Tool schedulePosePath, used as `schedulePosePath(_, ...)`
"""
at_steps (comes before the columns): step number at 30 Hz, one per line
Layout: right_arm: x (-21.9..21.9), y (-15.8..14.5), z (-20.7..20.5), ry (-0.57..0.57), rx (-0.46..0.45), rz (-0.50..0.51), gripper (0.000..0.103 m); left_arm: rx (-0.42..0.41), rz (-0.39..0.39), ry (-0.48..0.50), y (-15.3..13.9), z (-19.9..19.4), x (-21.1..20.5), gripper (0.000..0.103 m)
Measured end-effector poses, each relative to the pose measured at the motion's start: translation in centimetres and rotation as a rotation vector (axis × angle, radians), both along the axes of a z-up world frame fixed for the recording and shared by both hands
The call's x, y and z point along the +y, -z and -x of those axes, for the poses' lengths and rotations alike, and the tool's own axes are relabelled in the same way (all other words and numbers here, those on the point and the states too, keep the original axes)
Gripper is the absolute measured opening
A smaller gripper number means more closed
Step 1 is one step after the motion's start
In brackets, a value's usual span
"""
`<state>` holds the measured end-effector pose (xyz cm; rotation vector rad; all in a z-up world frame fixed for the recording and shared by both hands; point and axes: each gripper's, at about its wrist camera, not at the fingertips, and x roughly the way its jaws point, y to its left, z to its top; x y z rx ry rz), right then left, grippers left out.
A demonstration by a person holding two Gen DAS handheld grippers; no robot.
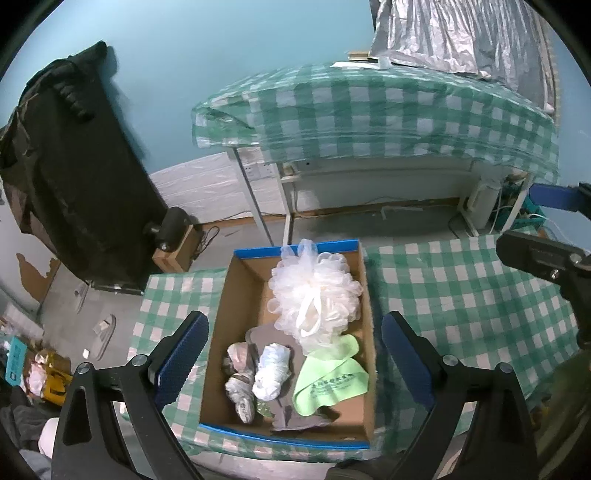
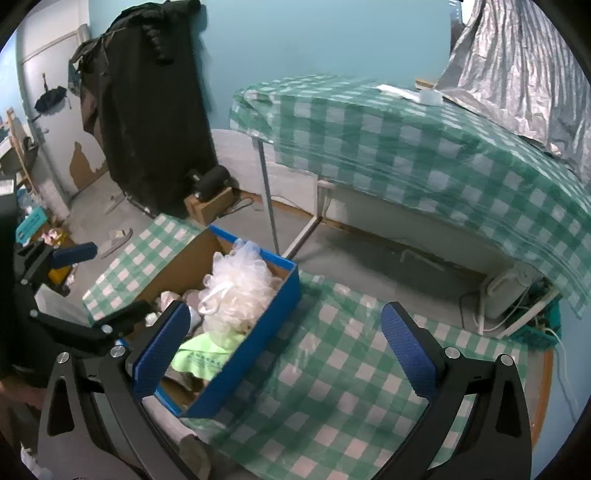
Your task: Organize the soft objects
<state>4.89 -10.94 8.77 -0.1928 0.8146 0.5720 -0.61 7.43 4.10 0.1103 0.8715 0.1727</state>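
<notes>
A cardboard box with blue outer walls stands on the green-checked table. In it lie a white mesh bath pouf, a lime-green cloth, a white sock roll, pinkish-grey rolls and a grey cloth. My left gripper hangs above the box, open, nothing between its pads. My right gripper is open too, empty, above the table to the right of the box. The pouf and green cloth show in the right wrist view, and so does the left gripper.
Beyond a strip of floor stands a second table with a checked cloth, a silver-striped sheet behind it. A black-draped rack is at the left, with slippers on the floor. A white appliance and cables sit under the far table.
</notes>
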Motion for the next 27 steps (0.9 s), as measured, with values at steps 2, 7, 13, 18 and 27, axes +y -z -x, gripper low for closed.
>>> schedulePosePath(2, -0.6, 0.2, 0.1, 0.016, -0.004, -0.002, 0.102, -0.011, 0.011, 0.002, -0.4, 0.2, -0.2, 0.101)
schedulePosePath(7, -1.9, 0.5, 0.3, 0.026, -0.011, -0.021, 0.102, -0.041, 0.039, 0.006, -1.2, 0.4, -0.5, 0.102)
schedulePosePath(13, -2.4, 0.4, 0.2, 0.035, -0.014, -0.052, 0.102, -0.042, 0.074, -0.007, -1.1, 0.0, -0.4, 0.102)
schedulePosePath(18, -2.1, 0.2, 0.3, 0.022, -0.015, -0.067, 0.102, -0.048, 0.062, -0.009, -1.1, -0.1, -0.5, 0.102)
schedulePosePath(27, -1.9, 0.2, 0.4, 0.023, -0.021, -0.060, 0.102, -0.053, 0.063, -0.011, -1.2, 0.1, -0.5, 0.102)
